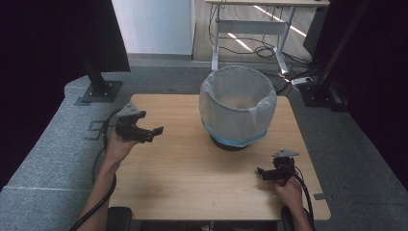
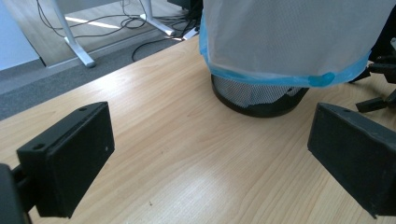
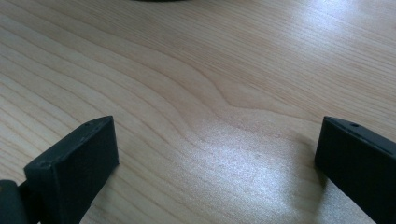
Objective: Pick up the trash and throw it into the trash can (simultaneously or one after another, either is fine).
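Left gripper [image 1: 153, 133] spread, empty, bin [image 1: 238, 107] ahead to its right; right gripper [image 1: 262, 172] spread, empty, low over surface [image 1: 192, 168]; bag [image 2: 289, 37] fitted, nothing grasped yet

A person's 2 forearms enter from the bottom edge of the high view, each hand holding a black claw. The left claw [image 1: 153, 132] sits at the left, raised on a bent wrist, pointing right, its 2 jaws spread wide with nothing between them. The right claw [image 1: 262, 172] sits low at the right near the front edge, pointing left, jaws also wide apart and empty. A cable trails from each claw along the forearm.
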